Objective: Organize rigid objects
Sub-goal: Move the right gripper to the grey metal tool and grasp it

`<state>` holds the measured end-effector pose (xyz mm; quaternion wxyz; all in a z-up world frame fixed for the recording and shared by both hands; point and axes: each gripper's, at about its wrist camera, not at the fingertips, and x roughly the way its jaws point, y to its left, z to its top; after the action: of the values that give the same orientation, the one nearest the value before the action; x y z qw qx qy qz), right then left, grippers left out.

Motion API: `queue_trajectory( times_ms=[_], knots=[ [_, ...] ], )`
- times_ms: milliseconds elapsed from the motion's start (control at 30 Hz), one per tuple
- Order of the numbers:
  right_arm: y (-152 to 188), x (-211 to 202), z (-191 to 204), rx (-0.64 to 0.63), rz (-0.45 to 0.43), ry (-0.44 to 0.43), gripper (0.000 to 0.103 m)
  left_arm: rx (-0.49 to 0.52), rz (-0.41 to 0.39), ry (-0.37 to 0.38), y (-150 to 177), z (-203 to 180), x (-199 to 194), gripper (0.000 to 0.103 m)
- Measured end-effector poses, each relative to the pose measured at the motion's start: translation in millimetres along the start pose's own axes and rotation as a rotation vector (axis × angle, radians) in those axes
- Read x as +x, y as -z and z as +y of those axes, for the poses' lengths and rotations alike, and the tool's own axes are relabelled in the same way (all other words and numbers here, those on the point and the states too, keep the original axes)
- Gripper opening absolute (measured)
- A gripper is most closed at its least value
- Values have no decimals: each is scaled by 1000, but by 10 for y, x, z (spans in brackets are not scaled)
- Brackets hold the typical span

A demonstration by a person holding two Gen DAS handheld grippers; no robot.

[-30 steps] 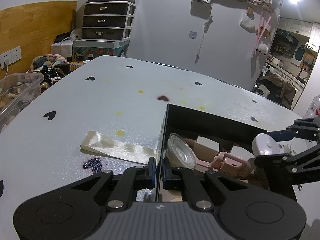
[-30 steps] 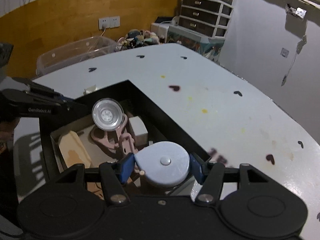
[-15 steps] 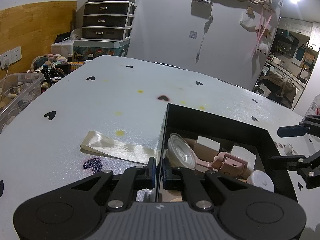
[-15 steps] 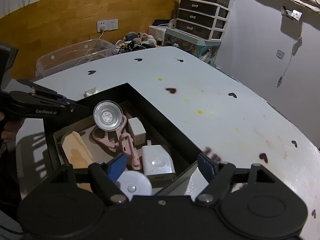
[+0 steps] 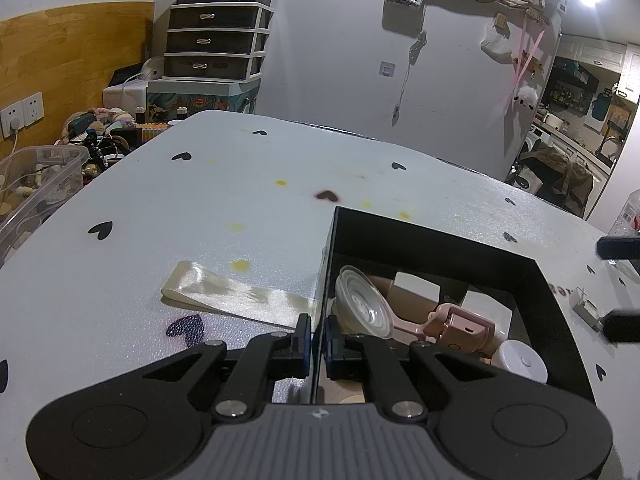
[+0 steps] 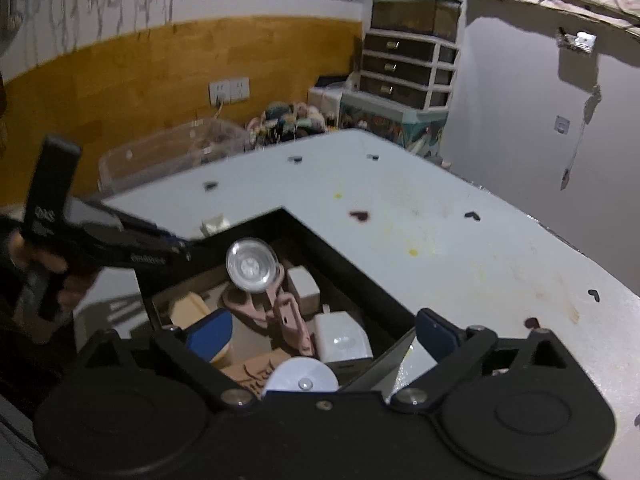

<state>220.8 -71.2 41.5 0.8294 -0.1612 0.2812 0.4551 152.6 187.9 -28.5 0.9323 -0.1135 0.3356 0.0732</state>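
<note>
At the far left we see a clear storage bin (image 5: 38, 184) beside the white counter (image 5: 248, 184), which is dotted with black hearts and yellow stains. A cream satin ribbon (image 5: 236, 294) lies flat on the counter, its right end touching the wall of the black box (image 5: 436, 240). Our left hand-held gripper (image 5: 319, 344) is clamped on that near wall, one finger outside and one inside. Inside the box, a clear round cup (image 5: 362, 308) on a pink handled device (image 5: 456, 326) leans just past the gripper, with two white blocks (image 5: 416, 286) behind it and a round white disc (image 5: 520, 362) in the near right corner. From the right wrist we see the same disc (image 6: 300, 376) lying below our right hand-held gripper (image 6: 320, 334), whose blue-padded fingers (image 6: 210, 338) stand wide apart and hold nothing, over the box's corner. A tan block (image 6: 188, 310) lies at the box's left side. Drawers (image 5: 216, 46) stand behind the counter.
</note>
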Motion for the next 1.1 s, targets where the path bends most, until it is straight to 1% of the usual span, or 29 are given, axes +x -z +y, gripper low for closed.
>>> queue_trajectory(
  times_ms=[67, 100, 167, 267, 400, 433, 500, 667, 700, 833, 900, 1000, 1100],
  knots=[
    [30, -88, -55, 18, -41, -3, 100, -1, 0, 0, -1, 0, 2, 6],
    [52, -123, -91, 30, -57, 3, 103, -1, 0, 0, 0, 0, 1, 6],
    [103, -161, -192, 75, -73, 41, 103, 0, 0, 0, 0, 0, 0, 6],
    [240, -184, -375, 167, -74, 150, 103, 0, 0, 0, 0, 0, 0, 6],
    [504, -153, -613, 302, -45, 343, 103, 0, 0, 0, 0, 0, 1, 6],
    [577, -140, -664, 339, -33, 379, 103, 1, 1, -1, 3, 9, 5, 6],
    [739, -114, -754, 419, -10, 444, 103, 3, 1, -3, 4, 17, 10, 6],
    [1078, -69, -885, 587, 32, 562, 103, 3, 1, -3, 7, 25, 10, 6],
    [1135, -63, -888, 615, 32, 567, 103, 3, 1, -3, 7, 25, 10, 6],
    [1309, -30, -975, 687, 0, 515, 103, 3, 2, -3, 6, 30, 10, 6],
    [1347, 5, -1018, 711, 2, 524, 103, 3, 2, -2, 6, 29, 10, 6],
    [1388, 74, -1111, 697, -9, 548, 103, 2, 1, -3, 7, 23, 10, 6],
    [1377, 154, -1234, 686, 3, 555, 103, 3, 2, -4, 7, 24, 10, 6]
  ],
)
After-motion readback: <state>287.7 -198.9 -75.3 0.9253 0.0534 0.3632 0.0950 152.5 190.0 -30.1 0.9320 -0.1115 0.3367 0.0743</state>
